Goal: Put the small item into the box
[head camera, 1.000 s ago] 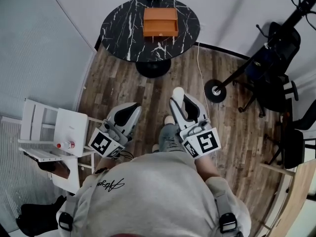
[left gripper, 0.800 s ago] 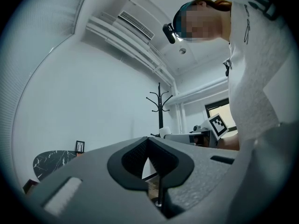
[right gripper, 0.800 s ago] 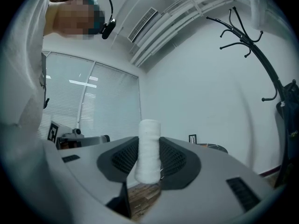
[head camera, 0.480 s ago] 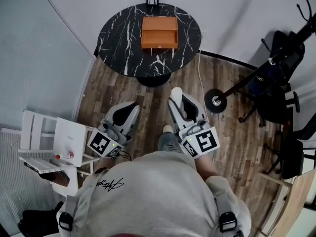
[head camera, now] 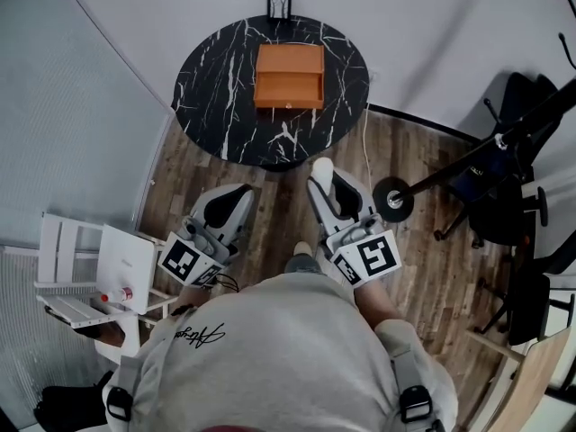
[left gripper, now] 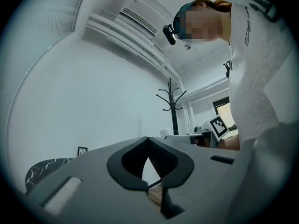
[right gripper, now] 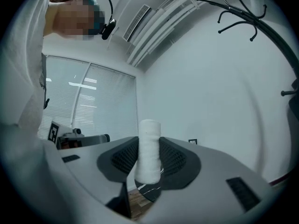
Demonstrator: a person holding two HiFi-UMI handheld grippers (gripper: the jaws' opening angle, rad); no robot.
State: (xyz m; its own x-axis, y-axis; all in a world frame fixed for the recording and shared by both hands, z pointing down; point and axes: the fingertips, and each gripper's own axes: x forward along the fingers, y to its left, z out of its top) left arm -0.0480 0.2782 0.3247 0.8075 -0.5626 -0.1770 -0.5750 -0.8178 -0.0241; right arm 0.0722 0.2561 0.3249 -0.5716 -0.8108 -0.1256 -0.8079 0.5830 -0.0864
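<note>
White cylindrical roll [right gripper: 148, 153] stands upright between fingers [right gripper: 177, 158] of right gripper [head camera: 329, 187], clamped from both sides; roll's top pokes above fingertips. Left gripper [head camera: 227, 210] level beside it; fingers [left gripper: 128, 160] together at tips, nothing between. Both grippers over wood floor [head camera: 270, 183], pointing toward round black marble worktop [head camera: 216, 79], well short of it. Orange box [head camera: 289, 76] sits near worktop centre, apart from roll; small black frame [head camera: 279, 4] at far edge.

The person wears a light grey sweatshirt [head camera: 279, 349] with black handwritten script [head camera: 200, 335] at one shoulder and black strap buckles [head camera: 120, 401]; the grey-shelled left gripper [head camera: 236, 193] and right gripper [head camera: 326, 176] have black-lined jaws and black-and-white square-marker cubes [head camera: 367, 257]
</note>
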